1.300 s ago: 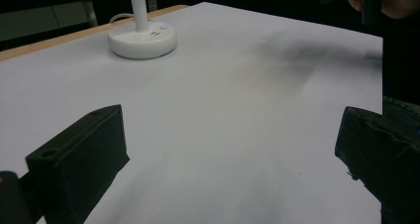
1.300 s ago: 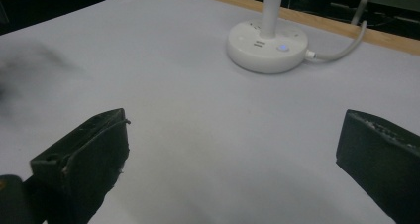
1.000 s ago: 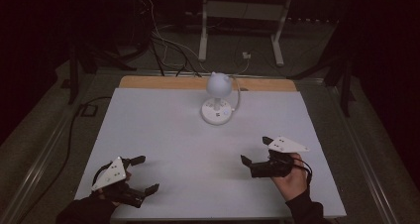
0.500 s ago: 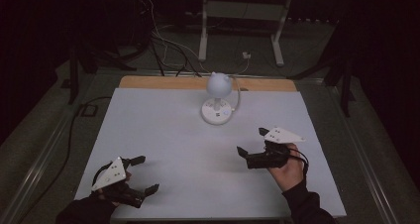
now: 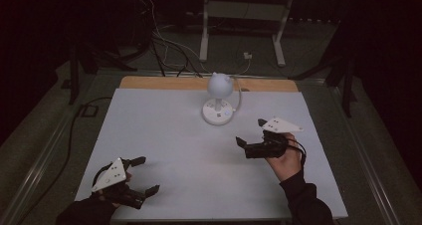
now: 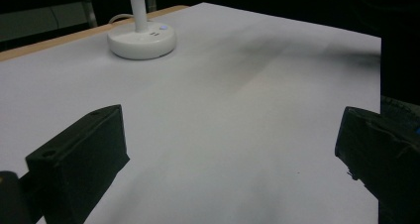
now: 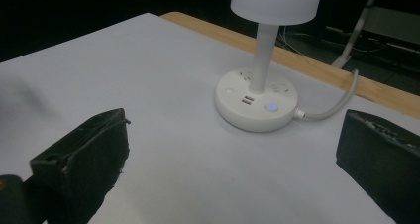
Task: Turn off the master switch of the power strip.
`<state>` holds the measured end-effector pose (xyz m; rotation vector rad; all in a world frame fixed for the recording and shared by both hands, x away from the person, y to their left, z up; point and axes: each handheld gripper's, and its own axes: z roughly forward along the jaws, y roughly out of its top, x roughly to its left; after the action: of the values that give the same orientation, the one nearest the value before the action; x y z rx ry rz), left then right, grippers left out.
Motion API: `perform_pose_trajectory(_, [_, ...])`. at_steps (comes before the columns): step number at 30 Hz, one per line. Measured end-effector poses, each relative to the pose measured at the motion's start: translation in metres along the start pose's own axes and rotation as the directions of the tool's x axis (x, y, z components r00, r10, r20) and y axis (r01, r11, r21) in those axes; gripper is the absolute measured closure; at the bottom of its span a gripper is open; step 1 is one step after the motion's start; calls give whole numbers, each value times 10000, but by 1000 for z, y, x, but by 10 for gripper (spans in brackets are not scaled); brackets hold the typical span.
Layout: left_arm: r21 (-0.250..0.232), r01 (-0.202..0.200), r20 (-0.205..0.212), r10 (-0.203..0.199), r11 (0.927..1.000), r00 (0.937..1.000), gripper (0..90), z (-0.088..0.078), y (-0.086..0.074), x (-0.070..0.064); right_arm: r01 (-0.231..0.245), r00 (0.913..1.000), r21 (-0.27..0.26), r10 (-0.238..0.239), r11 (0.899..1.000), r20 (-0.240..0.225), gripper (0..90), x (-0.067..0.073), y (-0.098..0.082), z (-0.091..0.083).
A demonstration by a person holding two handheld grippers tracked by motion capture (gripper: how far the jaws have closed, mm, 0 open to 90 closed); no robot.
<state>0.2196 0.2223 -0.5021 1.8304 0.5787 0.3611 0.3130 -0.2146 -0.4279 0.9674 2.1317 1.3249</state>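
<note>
A white desk lamp [image 5: 218, 99] stands near the far edge of the tabletop [image 5: 164, 135], its cord [image 7: 331, 104] trailing off the back. The right hand-held gripper [image 5: 251, 135], jaws spread wide and empty, hovers just in front of the lamp and to its right, aimed at the round base [image 7: 256, 100] with its sockets and lit blue button [image 7: 271, 106]. The left hand-held gripper [image 5: 142, 175], also wide open and holding nothing, rests well in front of the lamp, to its left. The lamp looks light, rigid and smooth plastic, likely top-heavy; the slim stem [image 7: 264, 50] seems the surest hold. No containers stand near the lamp.
</note>
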Motion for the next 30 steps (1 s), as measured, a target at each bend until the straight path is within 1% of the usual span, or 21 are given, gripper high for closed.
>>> perform_pose_trajectory(3, [-13,9,-2,-9,10000,10000,3,0,0,0,54,10000,180,-54,9998,2,0,-2,2,5])
perform_pose_trajectory(6, [-16,0,-2,0,10000,10000,3,0,0,0,-7,10000,327,9,9995,-45,0,-6,3,10])
perform_pose_trajectory(10, [-6,-3,-5,3,10000,10000,3,0,0,0,-91,9999,279,92,9996,-53,0,-11,4,17])
perform_pose_trajectory(18, [-7,-2,2,2,10000,10000,3,0,0,0,-267,9995,215,271,9994,-185,0,-17,8,34])
perform_pose_trajectory(21, [-4,-16,2,16,10000,10000,3,0,0,0,-153,9998,222,156,9996,-150,0,-18,11,42])
perform_pose_trajectory(24, [-14,1,11,-1,10000,10000,3,0,0,0,-150,9997,242,155,9996,-191,0,-18,12,49])
perform_pose_trajectory(29, [-37,-12,11,12,10000,10000,3,-1,0,0,-129,9997,437,139,9990,-223,0,-19,14,59])
perform_pose_trajectory(30, [-30,-20,3,20,10000,10000,3,-1,0,0,-84,9998,421,91,9991,-155,0,-20,14,61])
